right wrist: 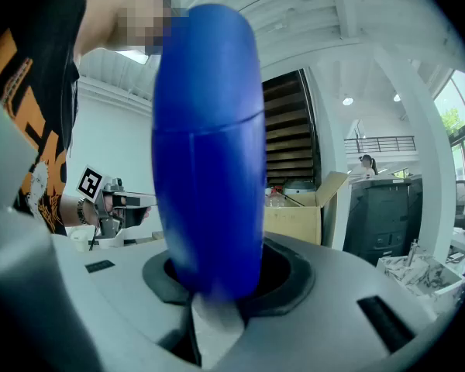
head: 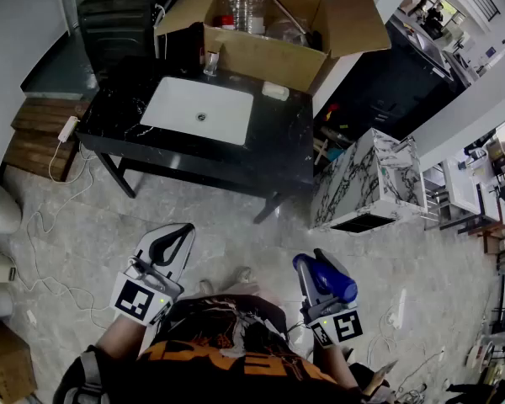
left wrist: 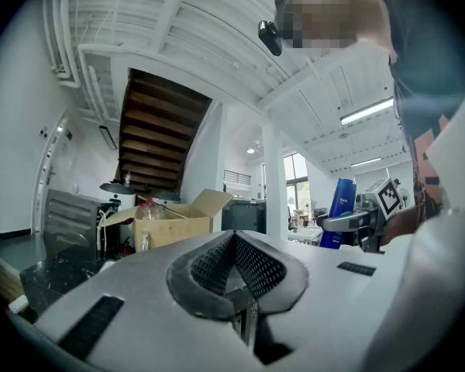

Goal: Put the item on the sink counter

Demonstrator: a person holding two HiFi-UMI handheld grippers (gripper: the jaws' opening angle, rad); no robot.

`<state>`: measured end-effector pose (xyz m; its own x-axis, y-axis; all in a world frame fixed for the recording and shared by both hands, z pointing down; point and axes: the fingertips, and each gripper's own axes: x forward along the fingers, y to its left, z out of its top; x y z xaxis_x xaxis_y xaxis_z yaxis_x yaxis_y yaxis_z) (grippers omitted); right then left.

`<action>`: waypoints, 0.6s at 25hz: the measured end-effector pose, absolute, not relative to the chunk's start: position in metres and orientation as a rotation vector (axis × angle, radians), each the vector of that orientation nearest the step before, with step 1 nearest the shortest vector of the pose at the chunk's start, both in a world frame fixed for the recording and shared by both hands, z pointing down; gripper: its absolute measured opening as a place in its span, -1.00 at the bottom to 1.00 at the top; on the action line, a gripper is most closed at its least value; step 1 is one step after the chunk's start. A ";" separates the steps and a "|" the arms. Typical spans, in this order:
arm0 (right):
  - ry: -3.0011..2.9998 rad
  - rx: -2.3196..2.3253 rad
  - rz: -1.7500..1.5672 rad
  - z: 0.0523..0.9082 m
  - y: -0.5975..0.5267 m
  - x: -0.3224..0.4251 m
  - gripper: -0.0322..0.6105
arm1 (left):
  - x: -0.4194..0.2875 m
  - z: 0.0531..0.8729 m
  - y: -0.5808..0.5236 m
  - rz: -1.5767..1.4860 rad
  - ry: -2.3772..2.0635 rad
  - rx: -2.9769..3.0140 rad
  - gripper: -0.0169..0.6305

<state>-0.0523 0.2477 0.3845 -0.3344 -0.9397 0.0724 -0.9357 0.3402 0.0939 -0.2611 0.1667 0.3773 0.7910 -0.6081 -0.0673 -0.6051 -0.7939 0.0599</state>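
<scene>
A blue bottle sits between the jaws of my right gripper, which is shut on it low down near my body. It fills the right gripper view as a tall blue bottle rising from the pads. My left gripper is shut with nothing in it, its white jaws meeting at the tip. The black marble sink counter with a white basin stands ahead, well beyond both grippers. The left gripper view also catches the blue bottle.
A big open cardboard box with plastic bottles takes up the counter's back. A small white object lies beside the basin. A marble-patterned cabinet stands to the right. A power strip and cables lie on the floor at left.
</scene>
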 end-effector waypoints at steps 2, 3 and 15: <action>-2.475 1.741 -0.052 0.384 0.248 -0.051 -0.44 | -0.260 0.376 0.169 -0.127 -0.997 2.941 -0.90; -2.475 1.741 -0.051 0.384 0.249 -0.050 -0.44 | -0.260 0.377 0.170 -0.119 -0.998 2.945 -0.90; -2.565 1.772 -0.024 0.377 0.243 -0.055 -0.44 | -0.264 0.384 0.165 -0.068 -0.987 2.964 -0.90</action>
<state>-0.0545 0.2430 0.3767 -0.3534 -0.9354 0.0107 -0.9350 0.3536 0.0265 -0.2639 0.1649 0.3839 0.7994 -0.5997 -0.0360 -0.5990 -0.8002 0.0297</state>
